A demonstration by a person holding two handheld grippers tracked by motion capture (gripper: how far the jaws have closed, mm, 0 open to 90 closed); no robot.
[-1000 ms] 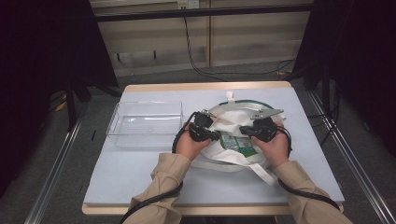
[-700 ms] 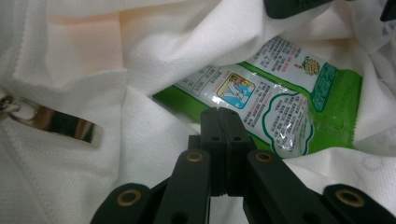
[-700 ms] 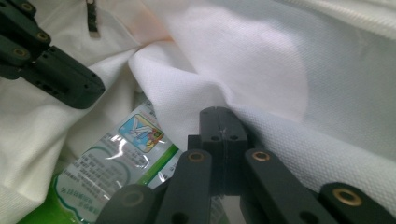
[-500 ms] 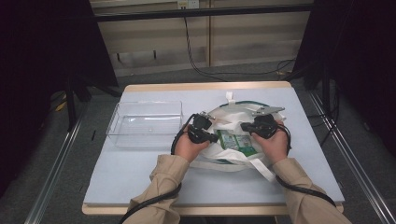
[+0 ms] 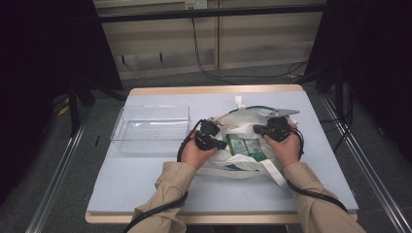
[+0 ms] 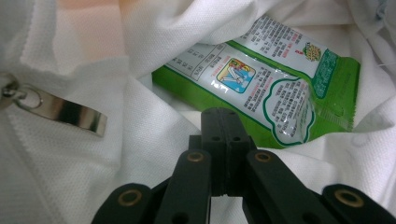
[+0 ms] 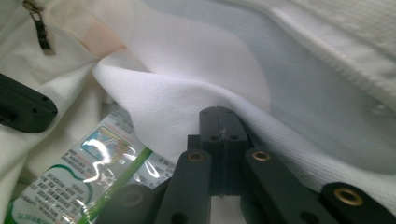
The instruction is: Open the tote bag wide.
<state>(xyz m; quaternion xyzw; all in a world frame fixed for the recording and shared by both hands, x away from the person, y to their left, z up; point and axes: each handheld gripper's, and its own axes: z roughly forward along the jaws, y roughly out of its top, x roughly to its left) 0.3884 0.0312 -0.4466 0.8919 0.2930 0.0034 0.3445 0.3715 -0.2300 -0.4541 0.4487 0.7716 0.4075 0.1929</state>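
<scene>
— What sort of place is this?
— A recording lab. Around the pale blue table (image 5: 145,179) hang black curtains (image 5: 43,73); metal rails (image 5: 58,179) flank it, and beyond it cables (image 5: 204,53) trail over bare floor.

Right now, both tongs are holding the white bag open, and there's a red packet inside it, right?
Not quite: the packet is green and white, not red, as the left gripper view shows. The rest holds: the left tongs and right tongs are both closed at the edges of the open white bag, with the packet lying inside.
</scene>
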